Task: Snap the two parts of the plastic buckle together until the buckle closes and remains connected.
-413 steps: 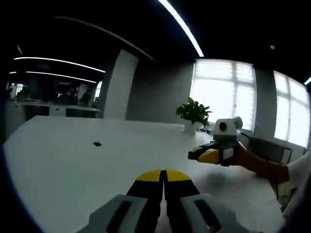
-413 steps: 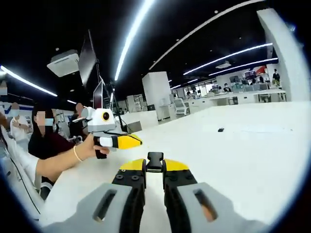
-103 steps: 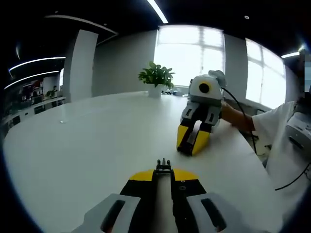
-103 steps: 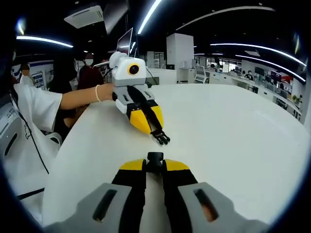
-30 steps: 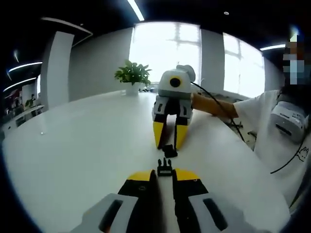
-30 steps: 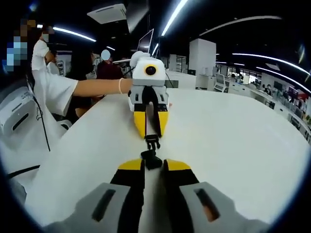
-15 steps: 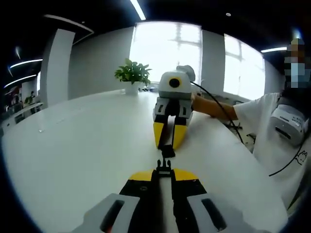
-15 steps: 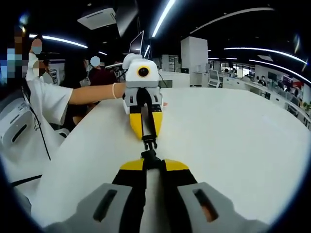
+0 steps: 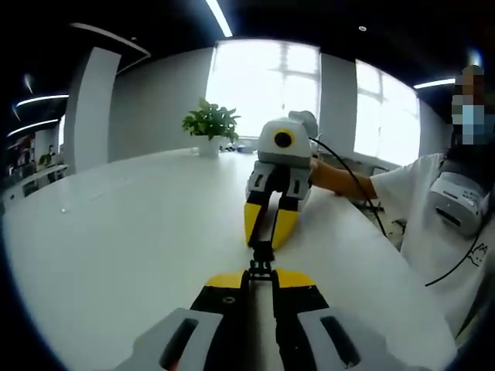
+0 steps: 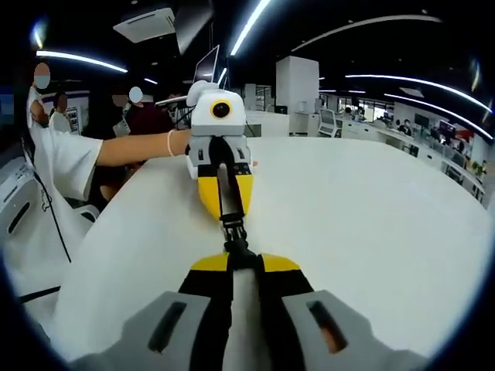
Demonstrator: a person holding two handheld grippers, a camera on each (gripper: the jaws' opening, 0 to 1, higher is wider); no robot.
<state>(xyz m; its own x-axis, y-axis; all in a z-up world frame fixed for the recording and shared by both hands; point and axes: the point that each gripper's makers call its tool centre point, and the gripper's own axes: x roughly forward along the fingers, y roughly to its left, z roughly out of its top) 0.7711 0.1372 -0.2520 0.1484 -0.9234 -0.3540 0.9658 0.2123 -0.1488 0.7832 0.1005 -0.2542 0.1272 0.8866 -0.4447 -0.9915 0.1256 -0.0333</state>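
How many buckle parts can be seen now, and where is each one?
2. One buckle part is held at the left gripper tips; the other buckle part is at the right gripper tips. They meet between the grippers above the white table.

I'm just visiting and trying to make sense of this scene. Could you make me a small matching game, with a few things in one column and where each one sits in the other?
Things:
1. black plastic buckle halves
2. green potted plant
3. white round table
4. left gripper

Places:
A. far edge of the table, before the bright window
B. under both grippers, spreading wide
C. touching end to end between the yellow fingertips
D. held by a hand with a bracelet, facing the right gripper

Pairs: 1-C, 2-A, 3-B, 4-D
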